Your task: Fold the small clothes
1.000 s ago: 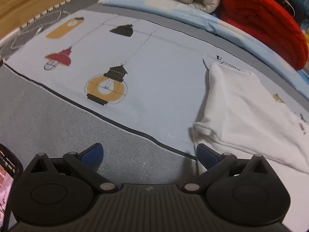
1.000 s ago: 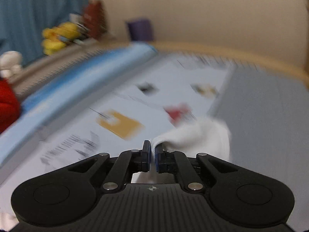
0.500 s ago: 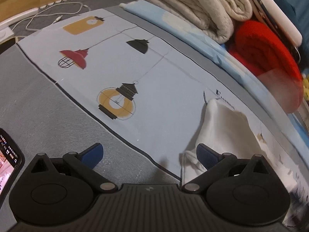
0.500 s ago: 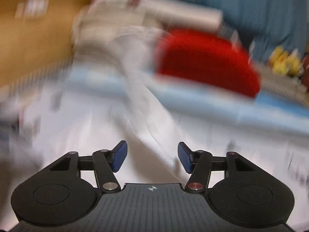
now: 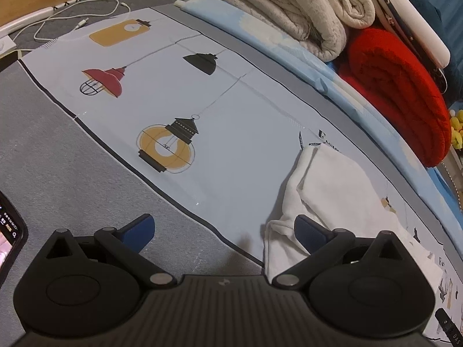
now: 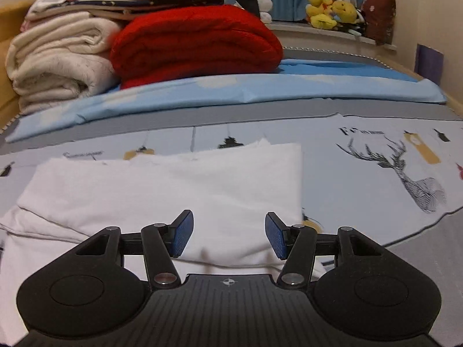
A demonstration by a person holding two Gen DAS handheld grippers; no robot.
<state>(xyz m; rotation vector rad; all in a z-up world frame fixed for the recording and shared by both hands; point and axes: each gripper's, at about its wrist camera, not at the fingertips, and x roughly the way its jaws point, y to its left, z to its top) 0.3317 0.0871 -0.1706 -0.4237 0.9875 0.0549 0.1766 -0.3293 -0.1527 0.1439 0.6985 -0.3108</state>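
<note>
A small white garment [image 6: 173, 190] lies folded on the pale printed sheet [image 6: 361, 173], one layer laid over another. My right gripper [image 6: 228, 219] hovers just over its near edge, open, with cloth showing below the gap and nothing pinched. In the left wrist view the same white garment [image 5: 332, 190] lies at the right. My left gripper [image 5: 222, 225] stands open wide over the grey mattress and the sheet's border, its right fingertip [image 5: 306, 228] above the garment's corner and gripping nothing.
Folded cream blankets [image 6: 58, 63] and a red blanket [image 6: 196, 43] are stacked behind on a blue sheet [image 6: 260, 92]. Yellow plush toys [image 6: 330, 11] sit on the far ledge. A phone [image 5: 8, 231] lies at the left edge, a white cable [image 5: 72, 20] further back.
My right gripper let go of the white cloth, opened, and swung round to face the folded garment. The garment now carries a folded layer on top. The left gripper rolled slightly.
</note>
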